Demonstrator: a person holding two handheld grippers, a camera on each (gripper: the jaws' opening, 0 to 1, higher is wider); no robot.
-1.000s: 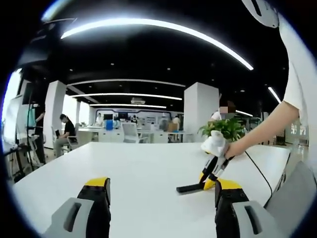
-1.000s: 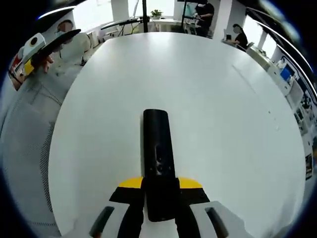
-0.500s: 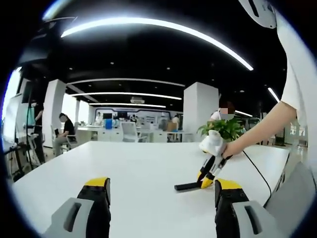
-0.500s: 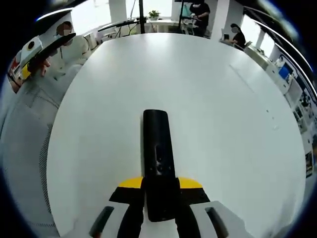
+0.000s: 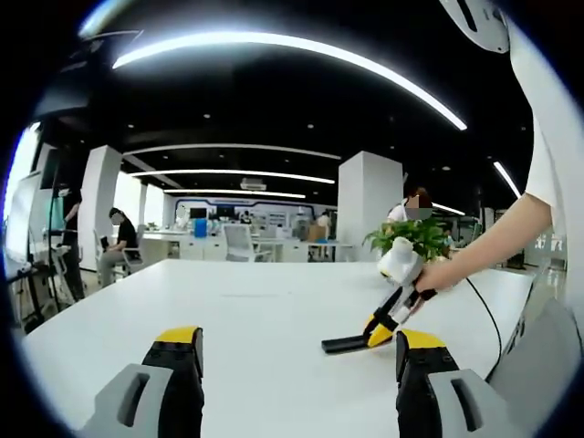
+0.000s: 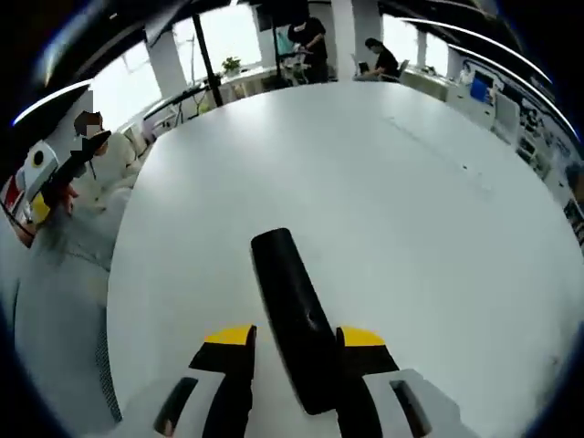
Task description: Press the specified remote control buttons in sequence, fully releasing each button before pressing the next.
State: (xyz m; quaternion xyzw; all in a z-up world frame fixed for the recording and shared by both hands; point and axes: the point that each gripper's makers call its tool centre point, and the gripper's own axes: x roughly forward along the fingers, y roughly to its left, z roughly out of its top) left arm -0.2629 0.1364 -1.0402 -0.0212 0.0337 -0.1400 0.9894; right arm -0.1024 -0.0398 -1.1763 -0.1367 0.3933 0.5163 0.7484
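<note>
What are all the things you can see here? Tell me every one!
remote control: one, black, lying on the table between the right tool's jaws
table: one, white, large, under the remote
plant: one, green, at the table's far edge, left gripper view
chair: one, white, beyond the table
pillars: two, white, in the office behind
people: several, far off at desks
left tool: one, black and yellow, jaws open over the table
right tool: one, black and yellow, jaws either side of the remote

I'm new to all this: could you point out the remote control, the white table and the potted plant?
remote control (image 6: 294, 324): right gripper view, middle of its black body.
white table (image 6: 411, 201): right gripper view, bare top.
potted plant (image 5: 412, 234): left gripper view, green leaves.
</note>
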